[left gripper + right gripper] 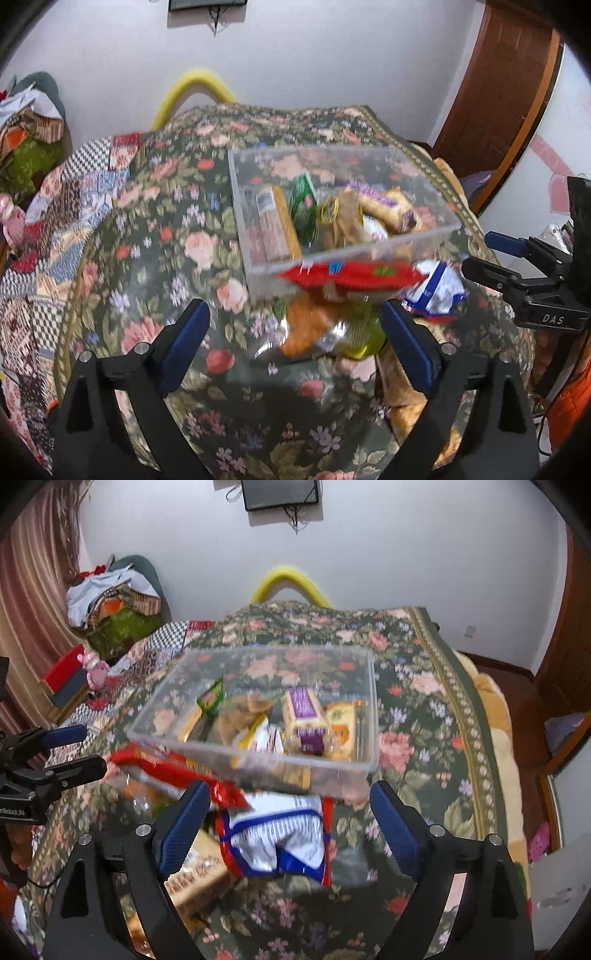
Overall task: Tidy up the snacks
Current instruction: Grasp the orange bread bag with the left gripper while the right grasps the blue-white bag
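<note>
A clear plastic bin (424, 236) (255, 755) stands on the floral table and holds several snack packs. In front of it lie loose snacks: a red pack (351, 275) (166, 766), a white and blue bag (436, 291) (273, 834), an orange and yellow clear bag (325, 332) and a tan box (195, 878). My left gripper (295, 339) is open above the orange and yellow bag. My right gripper (288, 823) is open above the white and blue bag. Each gripper shows in the other's view, the right one (491, 258) and the left one (77, 749).
The floral cloth (155, 236) (424, 709) covers the round table. A patchwork cloth (55, 229) lies at the left. A yellow chair back (195, 88) (288, 583) stands behind the table. A heap of bags (114, 605) sits at the far left.
</note>
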Tool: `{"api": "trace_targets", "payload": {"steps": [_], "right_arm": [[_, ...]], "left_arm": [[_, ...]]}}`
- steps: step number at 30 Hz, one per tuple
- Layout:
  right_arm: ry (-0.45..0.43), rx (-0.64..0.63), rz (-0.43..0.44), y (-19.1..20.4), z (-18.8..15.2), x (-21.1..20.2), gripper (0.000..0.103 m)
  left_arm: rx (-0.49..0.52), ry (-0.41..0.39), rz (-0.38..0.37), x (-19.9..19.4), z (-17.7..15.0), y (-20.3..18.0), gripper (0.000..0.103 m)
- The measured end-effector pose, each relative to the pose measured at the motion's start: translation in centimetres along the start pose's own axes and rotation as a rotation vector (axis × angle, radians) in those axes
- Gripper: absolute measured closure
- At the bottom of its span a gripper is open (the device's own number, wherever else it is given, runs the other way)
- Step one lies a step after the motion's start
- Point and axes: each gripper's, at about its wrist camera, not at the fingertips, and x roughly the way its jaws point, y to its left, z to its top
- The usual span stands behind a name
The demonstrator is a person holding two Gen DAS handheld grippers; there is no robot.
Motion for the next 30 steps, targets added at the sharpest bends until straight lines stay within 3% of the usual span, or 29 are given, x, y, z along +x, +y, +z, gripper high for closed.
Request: {"api": "trace_targets", "payload": {"steps": [7,11,16,25,30], "right_arm": [[0.080,0.029,0.012,-0.9,-2.4,2.0,0.016],[0.115,0.048,0.021,-1.3,-3.1,3.0,0.016],[0.129,0.073,0.054,-1.3,-3.2,4.0,0.015],[0.128,0.060,0.060,0.0,-2.9,5.4,0.011],[0.128,0.052,0.079,0.0,-2.8,5.7,0.016]], "left_arm": [[-0.036,0.076,-0.009,3.4,-1.7,0.6,0.008],[-0.075,0.066,-0.031,4.3,-1.6,0.8,0.008],[-0.082,0.066,-0.038,5.6,-1.2,0.8,0.007],[-0.140,0.139,-0.016,9.2,-1.9,2.3,0.008],[-0.167,0.123,-0.060,9.2,-2.1,3.1,0.025]]}}
